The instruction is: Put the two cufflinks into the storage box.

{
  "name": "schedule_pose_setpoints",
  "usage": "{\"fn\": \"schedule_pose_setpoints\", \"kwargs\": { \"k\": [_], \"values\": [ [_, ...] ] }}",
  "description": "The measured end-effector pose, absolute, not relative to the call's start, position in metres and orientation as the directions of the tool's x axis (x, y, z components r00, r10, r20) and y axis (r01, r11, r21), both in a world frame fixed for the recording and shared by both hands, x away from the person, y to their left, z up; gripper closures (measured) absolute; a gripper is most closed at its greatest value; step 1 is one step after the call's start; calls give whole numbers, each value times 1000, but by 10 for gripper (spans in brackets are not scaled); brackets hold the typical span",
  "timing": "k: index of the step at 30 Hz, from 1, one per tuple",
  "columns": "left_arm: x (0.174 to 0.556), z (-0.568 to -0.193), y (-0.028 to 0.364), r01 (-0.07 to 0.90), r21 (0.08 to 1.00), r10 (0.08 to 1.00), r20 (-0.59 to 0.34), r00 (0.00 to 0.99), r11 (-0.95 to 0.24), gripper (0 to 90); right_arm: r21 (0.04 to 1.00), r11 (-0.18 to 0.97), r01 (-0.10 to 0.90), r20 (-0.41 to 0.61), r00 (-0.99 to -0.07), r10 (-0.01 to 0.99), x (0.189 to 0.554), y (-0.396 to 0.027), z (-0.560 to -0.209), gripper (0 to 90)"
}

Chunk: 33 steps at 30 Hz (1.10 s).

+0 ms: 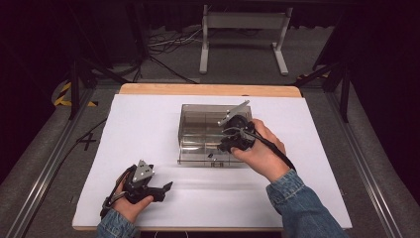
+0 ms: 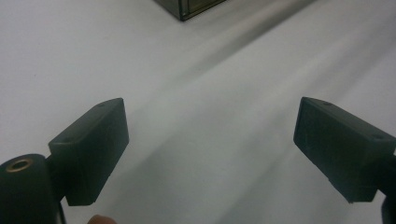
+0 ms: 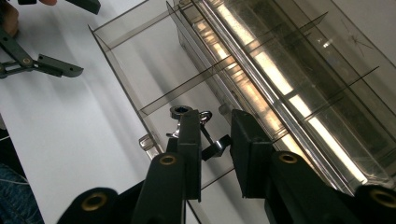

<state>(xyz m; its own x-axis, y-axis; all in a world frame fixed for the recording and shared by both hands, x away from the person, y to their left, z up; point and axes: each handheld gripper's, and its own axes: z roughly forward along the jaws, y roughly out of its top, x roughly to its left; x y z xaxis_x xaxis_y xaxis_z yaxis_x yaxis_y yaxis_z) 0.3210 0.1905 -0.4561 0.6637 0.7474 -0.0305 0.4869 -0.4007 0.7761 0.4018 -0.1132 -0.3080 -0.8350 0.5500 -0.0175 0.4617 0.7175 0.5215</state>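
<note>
Smoked-plastic compartment box (image 1: 198, 134) sits mid-surface (image 1: 138, 129); right tongs (image 3: 212, 135) at its 5 o'clock corner grip a small metal clip (image 3: 212, 148) over a front compartment, apparently the placing step, next needing a careful release; left tongs (image 2: 210, 149) idle open at 7 o'clock.

A white sheet covers the tabletop (image 1: 148, 129), its wooden edge bare along the far side. A clear compartment box (image 1: 198, 134) lies on it, under the right hand-held gripper (image 1: 229, 145) and ahead of the left hand-held gripper (image 1: 166, 189).
</note>
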Motion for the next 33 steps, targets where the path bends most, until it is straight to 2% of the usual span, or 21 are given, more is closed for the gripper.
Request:
{"fn": "schedule_pose_setpoints", "kwargs": {
  "k": [33],
  "values": [
    [321, -456, 190, 489, 774, 745, -33, 666, -403, 112, 461, 742, 488, -29, -827, 562, 411, -104, -339, 747]
  ]
}}
